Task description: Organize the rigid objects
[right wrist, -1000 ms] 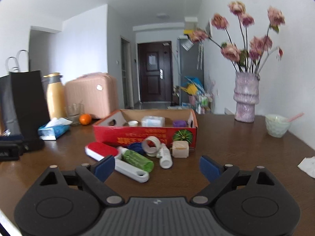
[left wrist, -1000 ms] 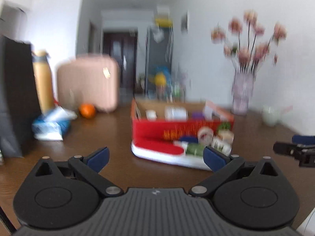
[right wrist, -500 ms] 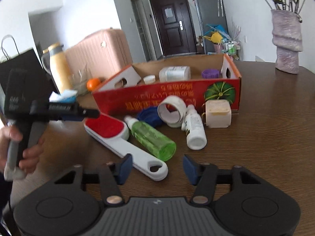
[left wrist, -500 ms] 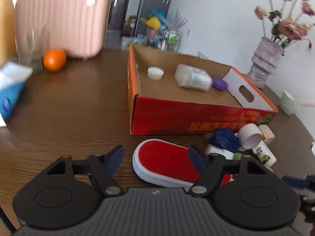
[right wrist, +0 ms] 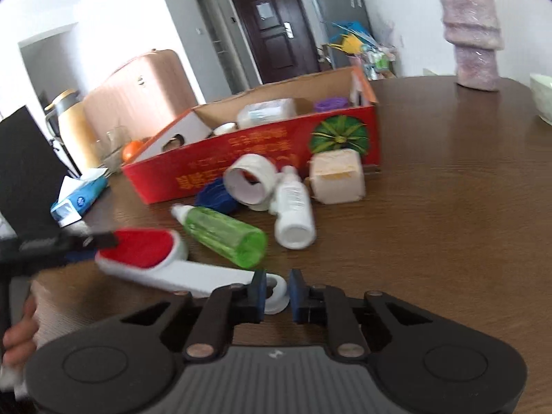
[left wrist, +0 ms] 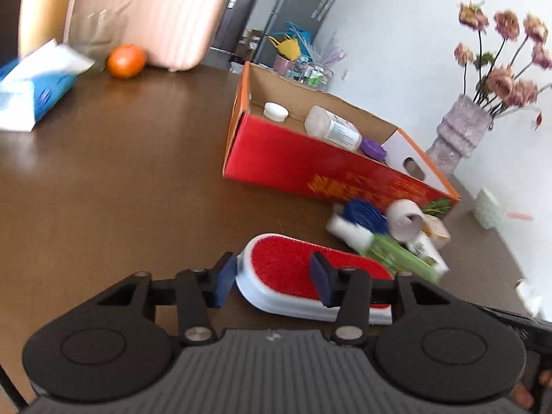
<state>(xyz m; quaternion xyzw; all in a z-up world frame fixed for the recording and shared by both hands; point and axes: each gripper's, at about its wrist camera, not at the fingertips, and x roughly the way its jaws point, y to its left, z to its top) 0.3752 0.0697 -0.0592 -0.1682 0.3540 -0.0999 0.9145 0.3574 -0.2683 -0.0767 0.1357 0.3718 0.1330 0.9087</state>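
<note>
A white lint brush with a red pad lies on the brown table in front of the red cardboard box. My left gripper is around the brush's red head, its jaws close on both sides. My right gripper has nearly closed on the loop at the brush's handle end. A green bottle, white bottle, tape roll, blue lid and beige cube lie by the box.
Inside the box lie a clear bottle, a white cap and a purple lid. A tissue pack, an orange, a pink suitcase, a black bag and a vase stand around.
Both grippers have moved down onto the lint brush and narrowed: the left around its red head, the right around its handle loop.
</note>
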